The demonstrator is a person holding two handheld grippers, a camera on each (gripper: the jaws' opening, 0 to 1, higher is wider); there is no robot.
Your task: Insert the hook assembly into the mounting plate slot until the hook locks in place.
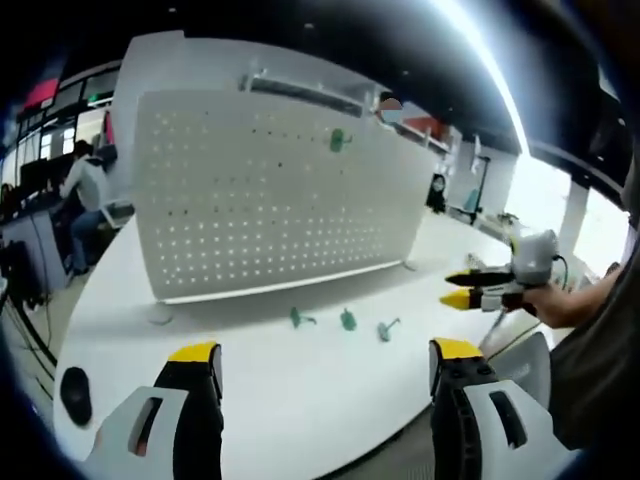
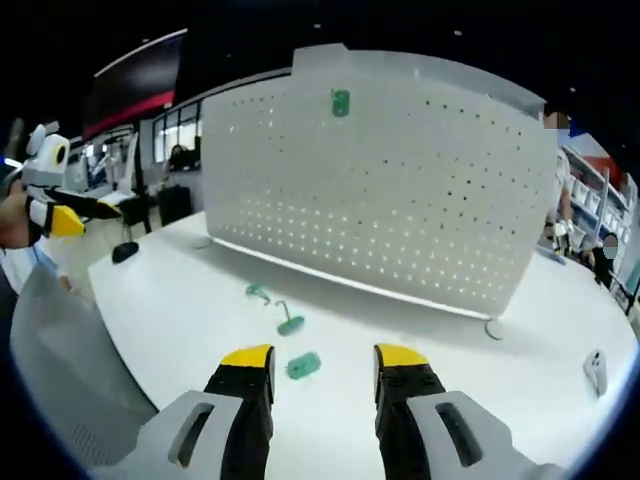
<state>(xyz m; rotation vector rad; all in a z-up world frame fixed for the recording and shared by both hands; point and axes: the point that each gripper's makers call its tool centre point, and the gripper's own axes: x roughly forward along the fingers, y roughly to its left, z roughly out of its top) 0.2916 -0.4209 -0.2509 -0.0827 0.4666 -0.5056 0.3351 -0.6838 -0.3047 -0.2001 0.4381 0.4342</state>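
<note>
A white pegboard stands on a white table, one green hook already mounted near its top. Three loose green hooks lie before the pegboard. The left gripper and right gripper hover with jaws apart, empty; insertion looks unstarted.

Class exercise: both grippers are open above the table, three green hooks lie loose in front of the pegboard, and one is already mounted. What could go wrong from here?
1. The green hooks on the table are small, flat and lie at different angles; the open right gripper could pinch one askew or knock its neighbour away.
2. The pegboard stands upright on thin feet; pressing a hook in may tip or slide it.
3. Its holes are dense, so a hook could seat crooked, unlike the mounted hook.
</note>
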